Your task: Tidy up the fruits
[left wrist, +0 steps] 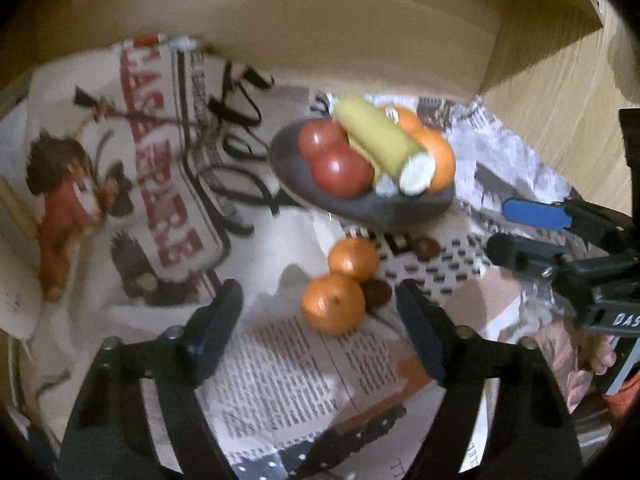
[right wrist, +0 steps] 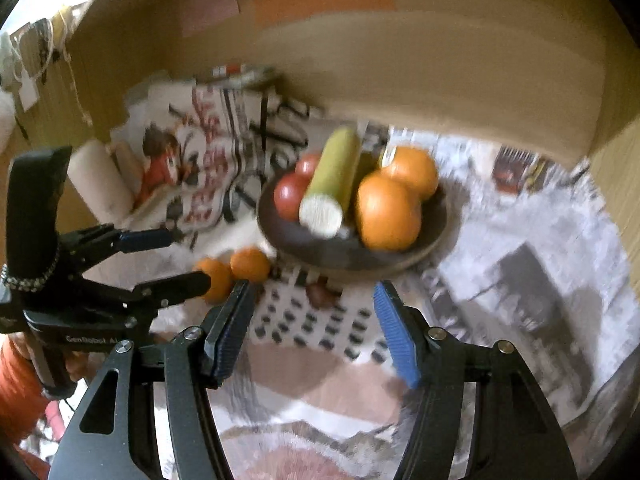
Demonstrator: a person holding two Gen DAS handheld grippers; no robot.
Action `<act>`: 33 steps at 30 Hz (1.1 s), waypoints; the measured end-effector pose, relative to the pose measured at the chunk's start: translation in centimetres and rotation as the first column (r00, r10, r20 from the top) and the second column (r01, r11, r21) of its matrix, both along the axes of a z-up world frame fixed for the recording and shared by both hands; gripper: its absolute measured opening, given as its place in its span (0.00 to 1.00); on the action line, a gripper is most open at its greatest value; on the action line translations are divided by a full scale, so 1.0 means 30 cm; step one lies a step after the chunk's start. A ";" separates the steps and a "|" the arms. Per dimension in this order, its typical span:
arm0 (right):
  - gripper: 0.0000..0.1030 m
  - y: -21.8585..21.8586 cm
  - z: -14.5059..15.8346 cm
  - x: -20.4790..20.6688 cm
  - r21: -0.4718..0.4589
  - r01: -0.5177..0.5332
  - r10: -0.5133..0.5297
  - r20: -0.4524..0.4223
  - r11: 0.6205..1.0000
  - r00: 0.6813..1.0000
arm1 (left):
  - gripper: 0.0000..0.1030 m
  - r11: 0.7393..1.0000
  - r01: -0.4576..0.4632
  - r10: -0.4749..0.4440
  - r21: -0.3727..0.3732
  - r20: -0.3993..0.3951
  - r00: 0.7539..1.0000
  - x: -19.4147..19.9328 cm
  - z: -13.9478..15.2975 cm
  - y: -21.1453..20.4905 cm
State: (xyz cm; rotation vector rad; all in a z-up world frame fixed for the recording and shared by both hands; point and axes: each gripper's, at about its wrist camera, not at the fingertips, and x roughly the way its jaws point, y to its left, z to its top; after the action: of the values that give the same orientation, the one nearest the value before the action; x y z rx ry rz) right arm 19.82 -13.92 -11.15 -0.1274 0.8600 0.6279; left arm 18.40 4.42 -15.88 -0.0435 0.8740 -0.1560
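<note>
newspaper sheets cover the bench where a dark bowl [left wrist: 372, 208] already holds apples, oranges and a banana, while two small oranges [left wrist: 344, 284] lie loose just in front of it, so with left tongs [left wrist: 320, 308] and right tongs [right wrist: 316, 304] both wide and empty, the sorting looks mostly done.

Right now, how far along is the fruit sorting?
Mostly done: the bowl already holds two apples, a banana and oranges. Both tools, left and right, are open and empty. Two mandarins remain on the newspaper.
</note>
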 end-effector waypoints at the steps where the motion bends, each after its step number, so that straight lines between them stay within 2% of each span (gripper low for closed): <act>1: 0.54 0.007 -0.022 0.002 -0.010 -0.006 0.006 -0.015 1.000 1.000 | 0.67 1.000 0.004 -0.005 -0.006 -0.016 1.000 0.001 -0.018 -0.002; 3: 0.49 0.020 -0.055 0.011 -0.030 -0.016 0.014 -0.038 0.999 0.999 | 0.60 1.000 0.010 -0.011 -0.021 -0.039 0.999 0.005 -0.045 -0.004; 5: 0.44 0.031 -0.085 0.027 -0.043 -0.021 0.019 -0.062 0.999 0.998 | 0.56 0.999 0.012 -0.014 -0.036 -0.053 0.999 0.012 -0.064 -0.004; 10: 0.35 0.050 -0.128 0.074 -0.068 -0.022 0.016 -0.089 0.997 0.996 | 0.47 0.998 0.023 -0.026 -0.061 -0.050 0.998 0.017 -0.079 -0.003; 12: 0.32 0.059 -0.133 0.084 -0.076 -0.020 0.013 -0.084 0.997 0.996 | 0.40 0.997 0.032 -0.035 -0.071 -0.047 0.998 0.021 -0.080 -0.002; 17: 0.19 0.083 -0.148 0.097 -0.091 -0.024 0.017 -0.068 0.996 0.998 | 0.37 0.996 0.038 -0.041 -0.086 -0.041 0.998 0.018 -0.081 0.004; 24: 0.18 0.062 -0.129 0.082 -0.059 -0.030 0.026 -0.064 0.998 0.998 | 0.37 0.996 0.026 -0.027 -0.081 -0.009 1.000 -0.004 -0.037 0.028; 33: 0.18 0.026 -0.031 0.072 0.001 -0.013 0.013 0.009 1.000 1.000 | 0.37 0.996 0.057 -0.052 -0.074 0.061 0.997 0.041 0.075 -0.006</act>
State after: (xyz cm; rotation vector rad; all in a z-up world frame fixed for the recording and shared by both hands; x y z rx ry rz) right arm 21.98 -13.16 -12.08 -0.1349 0.8511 0.6396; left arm 19.64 4.25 -13.63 -0.0858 0.8108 -0.2403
